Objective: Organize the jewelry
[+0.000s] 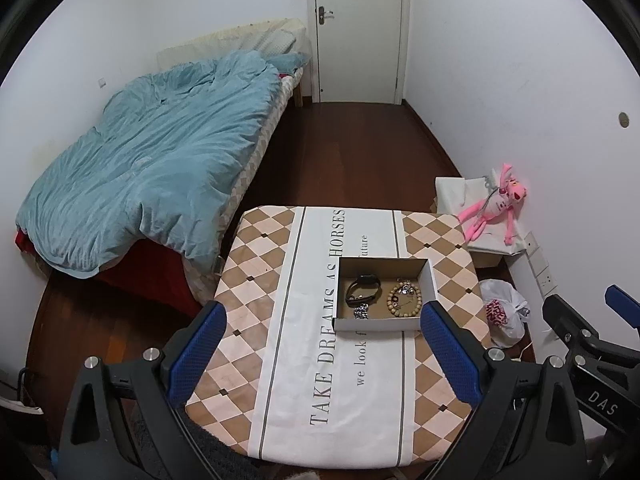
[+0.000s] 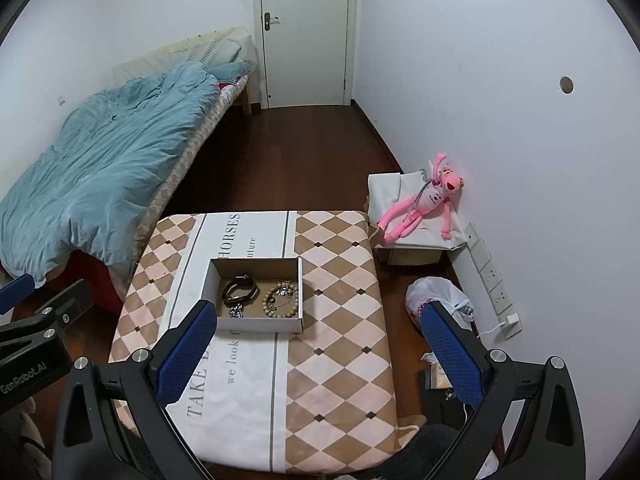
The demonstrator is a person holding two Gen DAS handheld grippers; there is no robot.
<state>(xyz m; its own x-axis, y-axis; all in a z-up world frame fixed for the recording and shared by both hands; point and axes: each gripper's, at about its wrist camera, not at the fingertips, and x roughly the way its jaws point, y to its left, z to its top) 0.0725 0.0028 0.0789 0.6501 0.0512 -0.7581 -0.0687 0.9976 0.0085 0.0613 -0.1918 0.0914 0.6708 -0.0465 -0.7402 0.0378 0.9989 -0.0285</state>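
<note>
An open cardboard box (image 1: pixel 433 284) (image 2: pixel 208 280) sits on the checkered table (image 1: pixel 256 256) (image 2: pixel 340 280). Inside lie a dark leather wrap bracelet (image 1: pixel 362 290) (image 2: pixel 240 290), a wooden bead bracelet (image 1: pixel 404 301) (image 2: pixel 281 301), and small silver pieces (image 1: pixel 361 312) (image 2: pixel 236 312). My left gripper (image 1: pixel 324 316) is open and empty, held high above the table's near side. My right gripper (image 2: pixel 320 316) is open and empty, also high above the table. Each gripper shows at the edge of the other's view.
A bed with a blue duvet (image 1: pixel 152 160) stands left of the table. A pink plush toy (image 2: pixel 424 200) lies on a covered box by the right wall. A white plastic bag (image 2: pixel 436 300) sits on the wooden floor. A closed door (image 2: pixel 304 32) is at the back.
</note>
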